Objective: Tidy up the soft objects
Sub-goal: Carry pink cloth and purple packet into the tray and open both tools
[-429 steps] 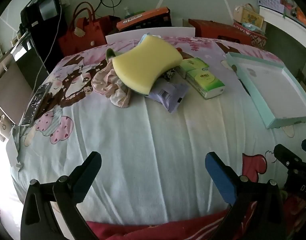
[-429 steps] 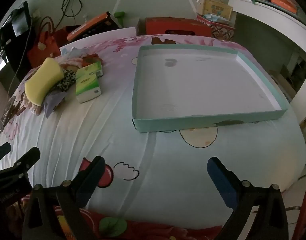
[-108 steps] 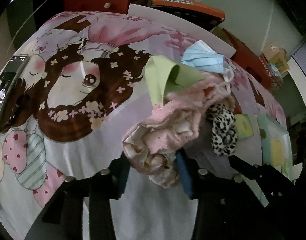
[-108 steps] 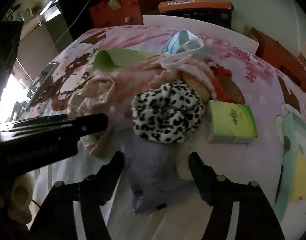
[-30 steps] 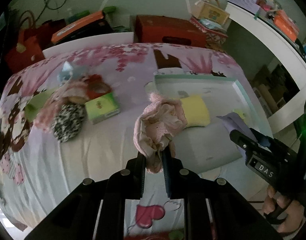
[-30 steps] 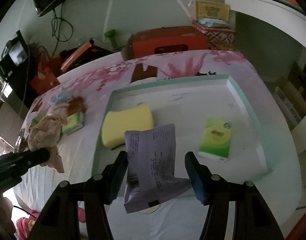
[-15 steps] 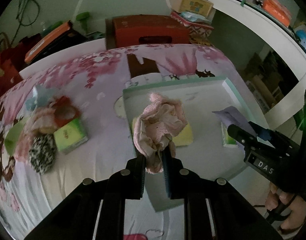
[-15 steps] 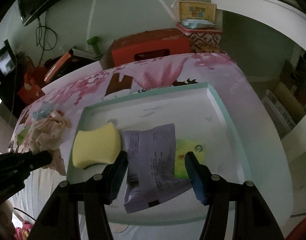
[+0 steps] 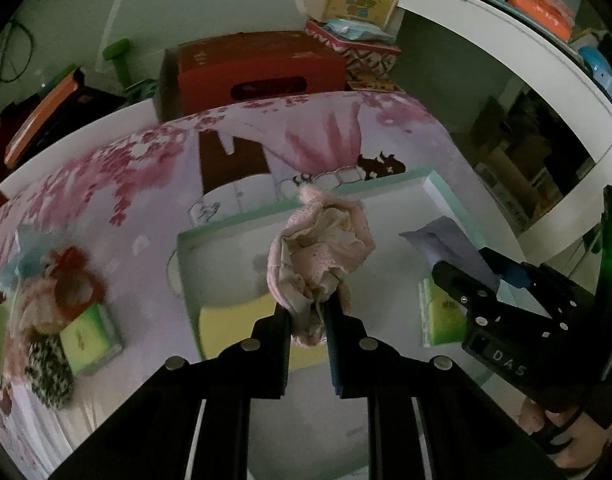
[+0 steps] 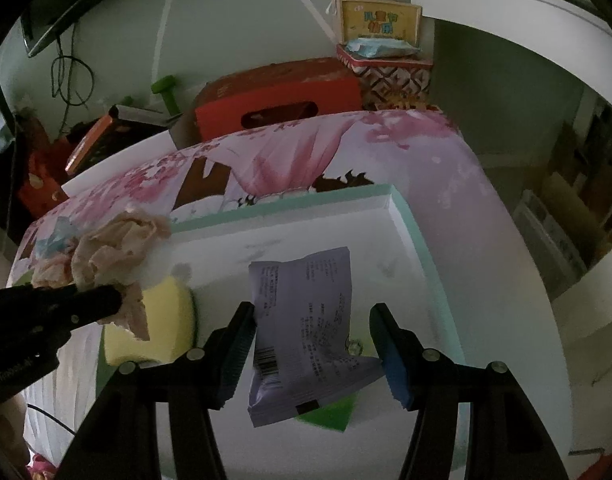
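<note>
Bedside: "DAS"-marked right gripper point(image 9: 462, 264), barcoded pouch point(image 10: 306, 328)

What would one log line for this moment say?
left claw: pink cloth held | right claw: purple packet held | both over tray

The room is dim. A pale green wall point(image 10: 234, 20) fills the upper part of both views, crossed by thin white diagonal lines. At upper left of the right wrist view, a dark flat screen point(image 10: 66, 12) is mounted on the wall, with black cables point(image 10: 68, 80) hanging below it. A white curved shelf point(image 9: 506, 68) runs along the upper right. A red cardboard box point(image 9: 258, 68) stands at upper centre, behind a bed with a pink floral cover point(image 9: 146, 168).
</note>
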Motion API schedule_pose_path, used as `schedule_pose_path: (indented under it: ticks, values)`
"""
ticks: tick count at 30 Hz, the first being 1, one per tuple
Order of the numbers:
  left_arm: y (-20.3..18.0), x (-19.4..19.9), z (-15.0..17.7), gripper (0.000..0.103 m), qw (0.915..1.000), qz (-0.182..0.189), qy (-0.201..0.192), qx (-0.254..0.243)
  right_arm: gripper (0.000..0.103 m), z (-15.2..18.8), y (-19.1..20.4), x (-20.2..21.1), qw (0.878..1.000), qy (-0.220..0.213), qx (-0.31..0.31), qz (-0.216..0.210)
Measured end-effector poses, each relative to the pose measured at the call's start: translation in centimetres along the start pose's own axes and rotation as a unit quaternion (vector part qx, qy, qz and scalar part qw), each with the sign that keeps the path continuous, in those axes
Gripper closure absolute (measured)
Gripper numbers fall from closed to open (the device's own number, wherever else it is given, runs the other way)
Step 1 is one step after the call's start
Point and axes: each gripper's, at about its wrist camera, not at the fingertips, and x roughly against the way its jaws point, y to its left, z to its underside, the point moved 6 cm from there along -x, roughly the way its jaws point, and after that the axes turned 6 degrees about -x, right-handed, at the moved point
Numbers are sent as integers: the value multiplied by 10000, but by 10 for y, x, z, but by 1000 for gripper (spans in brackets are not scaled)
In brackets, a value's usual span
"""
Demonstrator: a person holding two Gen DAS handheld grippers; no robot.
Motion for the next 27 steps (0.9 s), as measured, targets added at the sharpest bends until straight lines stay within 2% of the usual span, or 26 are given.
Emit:
schedule_pose_path:
  ticks: [20,23,25,27]
  values:
    - [-13,-49,-29,85,9996,130,216,-87,40,-32,-28,-37,9997,28,-58,247]
    - [-12,-52,-28,73,9995,146,263,-43,40,-32,-28,-40,9997,47,-56,250]
    - [-10,-53,-26,52,9995,139,281,7,40,-31,-27,-40,9997,57,-70,229]
    - [-8,-51,-26,47,9995,144,256,100,38,-31,-27,-39,9997,56,-85,214]
